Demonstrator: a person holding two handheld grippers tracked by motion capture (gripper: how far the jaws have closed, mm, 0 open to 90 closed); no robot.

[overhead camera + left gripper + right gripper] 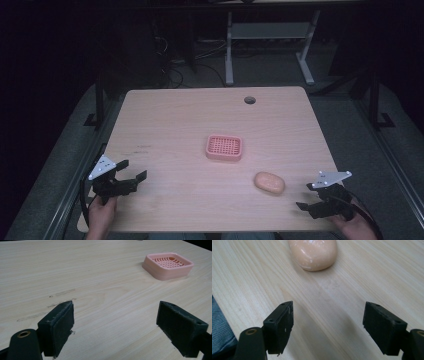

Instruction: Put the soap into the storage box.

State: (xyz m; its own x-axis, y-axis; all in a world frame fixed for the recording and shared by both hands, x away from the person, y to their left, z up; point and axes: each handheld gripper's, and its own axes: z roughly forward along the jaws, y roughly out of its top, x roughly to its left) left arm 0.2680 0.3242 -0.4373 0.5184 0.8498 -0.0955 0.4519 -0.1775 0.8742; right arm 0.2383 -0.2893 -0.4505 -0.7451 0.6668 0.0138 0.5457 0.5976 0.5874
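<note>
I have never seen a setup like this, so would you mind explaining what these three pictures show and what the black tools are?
A person sits at a wooden table and holds a hand-operated gripper in each hand; no robot arm is involved. The wide picture comes from a camera above the person, looking forward and down. There the left gripper is at the lower left and the right gripper at the lower right.

The other two pictures come from small cameras riding on each gripper, looking along its two black jaws.

On the table lie a pink soap dish with a slotted top, near the middle, and a peach-coloured bar of soap, just ahead of the right gripper. Both grippers are open, with nothing between the jaws, so nothing is held.
</note>
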